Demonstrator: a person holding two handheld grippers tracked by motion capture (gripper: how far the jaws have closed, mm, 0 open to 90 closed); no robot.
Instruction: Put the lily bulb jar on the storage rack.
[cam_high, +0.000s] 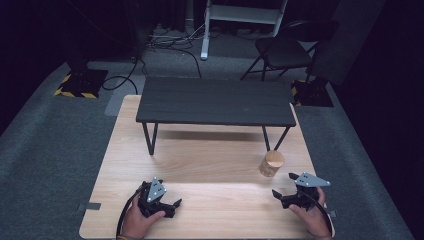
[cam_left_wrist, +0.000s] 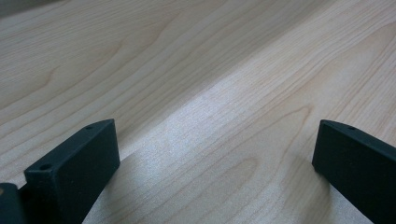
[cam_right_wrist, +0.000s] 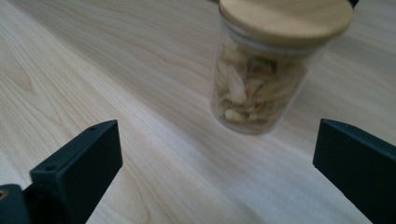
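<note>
The right tool (cam_high: 284, 189) is spread wide and empty, aimed at the jar (cam_right_wrist: 271, 70) standing upright near the worktop's (cam_high: 210, 150) right edge. The jar looks light, rigid, smooth, likely breakable; grip its clear body below the wooden lid (cam_right_wrist: 286, 16). The left tool (cam_high: 167, 205) gapes too.

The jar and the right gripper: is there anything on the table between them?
No. In the right gripper view, bare wooden table lies between the open right gripper and the jar; they are apart.

Upright lidded jar (cam_high: 271, 163) on table (cam_high: 200, 165)
</note>
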